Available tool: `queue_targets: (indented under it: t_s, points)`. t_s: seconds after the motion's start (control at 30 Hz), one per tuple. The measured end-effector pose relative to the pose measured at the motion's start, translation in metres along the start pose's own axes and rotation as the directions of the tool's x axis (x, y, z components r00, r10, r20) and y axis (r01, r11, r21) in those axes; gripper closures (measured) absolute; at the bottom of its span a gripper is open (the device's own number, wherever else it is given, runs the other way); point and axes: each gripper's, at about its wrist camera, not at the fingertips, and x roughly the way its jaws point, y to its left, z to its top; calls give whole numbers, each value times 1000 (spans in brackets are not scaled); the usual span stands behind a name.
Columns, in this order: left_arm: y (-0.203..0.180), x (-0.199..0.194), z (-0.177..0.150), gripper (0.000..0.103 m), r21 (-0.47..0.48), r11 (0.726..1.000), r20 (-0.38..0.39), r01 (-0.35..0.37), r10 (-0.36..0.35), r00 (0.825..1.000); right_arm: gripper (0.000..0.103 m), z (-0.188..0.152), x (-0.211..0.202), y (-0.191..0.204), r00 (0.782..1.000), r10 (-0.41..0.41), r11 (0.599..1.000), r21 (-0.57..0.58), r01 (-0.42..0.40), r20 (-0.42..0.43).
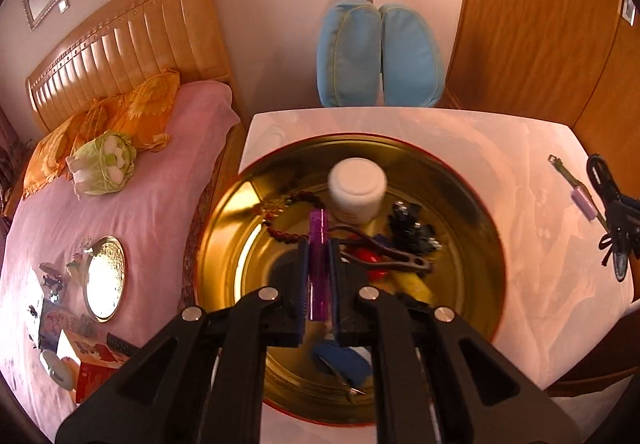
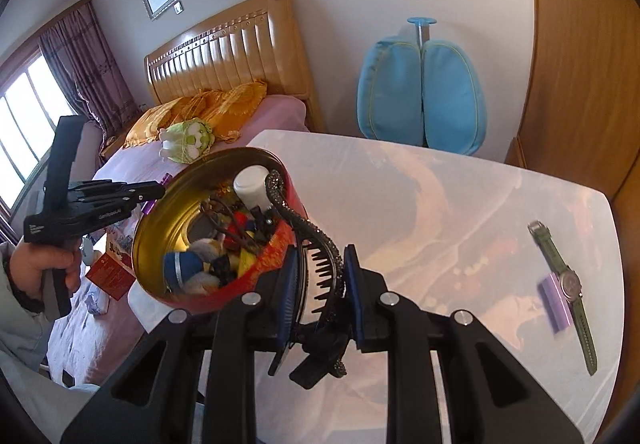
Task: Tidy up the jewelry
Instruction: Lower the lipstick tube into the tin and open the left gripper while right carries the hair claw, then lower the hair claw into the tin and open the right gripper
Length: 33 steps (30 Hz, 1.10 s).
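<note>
Purple glittery bar clip [image 1: 319, 264] is pinched in the left hand-held gripper [image 1: 319, 276] above the round gold-lined tin [image 1: 224, 228], still crowded with trinkets. Right hand-held gripper [image 2: 320, 284] clamps a black rhinestone toothed hair clip [image 2: 320, 264]. Only an olive-green wristwatch [image 2: 568, 284] and a lilac block [image 2: 554, 302] lie sorted on the white desk [image 2: 440, 204]; most, I judge, remains.

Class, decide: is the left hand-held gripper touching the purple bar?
Touching. The left wrist view shows the left hand-held gripper clamping the purple bar between both pads.
</note>
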Motion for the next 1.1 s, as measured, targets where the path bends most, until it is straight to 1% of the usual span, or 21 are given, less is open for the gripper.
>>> queue_targets:
  t_s: [0.07, 0.1, 0.2, 0.27, 0.3, 0.37, 0.47, 0.5, 0.53, 0.57, 0.6, 0.67, 0.73, 0.77, 0.8, 0.93, 1.0, 1.1]
  points:
    - [18, 21, 5, 93, 31, 999, -33, 24, -23, 999, 78, 12, 21, 22, 1000, 15, 1000, 25, -15, -22]
    - [21, 29, 7, 93, 56, 998, -36, 39, -37, 999, 78, 17, 33, 36, 999, 24, 1000, 20, -23, -34]
    - [31, 56, 11, 93, 139, 987, -68, 79, -70, 995, 78, 25, 69, 74, 996, 0, 1000, -10, -1, -93]
    - [31, 68, 14, 93, 175, 978, -90, 114, -100, 991, 78, 28, 87, 91, 992, -3, 1000, -9, 2, -127]
    - [31, 76, 17, 93, 203, 971, -99, 126, -107, 989, 78, 29, 94, 99, 989, -20, 1000, -17, 18, -144]
    - [32, 90, 23, 93, 257, 959, -115, 123, -96, 989, 79, 27, 105, 109, 983, -54, 998, -27, 50, -174]
    - [29, 109, 28, 90, 322, 936, -170, 144, -92, 981, 79, 24, 117, 114, 972, -98, 995, -14, 97, -214]
    - [28, 115, 29, 76, 339, 929, -176, 146, -90, 980, 78, 22, 120, 115, 968, -110, 994, -7, 111, -224]
    - [27, 117, 28, 58, 347, 926, -179, 152, -93, 979, 78, 22, 123, 114, 964, -121, 992, 3, 125, -235]
    - [26, 116, 28, 54, 355, 915, -182, 192, -134, 974, 78, 22, 126, 114, 961, -131, 990, 10, 138, -244]
    - [26, 116, 28, 46, 360, 909, -182, 208, -150, 972, 78, 22, 127, 115, 958, -141, 989, 15, 150, -250]
    - [23, 111, 28, 45, 366, 903, -174, 226, -172, 970, 78, 20, 128, 116, 953, -156, 986, 18, 166, -260]
    - [23, 103, 30, 44, 359, 897, -155, 257, -215, 964, 78, 17, 130, 118, 949, -166, 984, 17, 177, -268]
    - [25, 100, 31, 43, 352, 896, -143, 271, -235, 961, 78, 17, 132, 119, 947, -167, 984, 16, 178, -274]
    - [27, 95, 32, 39, 346, 895, -128, 283, -254, 959, 78, 16, 135, 120, 945, -168, 984, 13, 178, -281]
    - [44, 68, 38, 34, 290, 892, -28, 346, -353, 935, 78, 11, 152, 127, 936, -162, 986, -15, 166, -312]
    - [52, 54, 36, 32, 269, 891, 14, 366, -384, 923, 78, 9, 161, 131, 931, -164, 986, -38, 161, -326]
    - [62, 40, 29, 32, 253, 886, 49, 389, -413, 909, 78, 5, 171, 135, 924, -165, 986, -61, 153, -345]
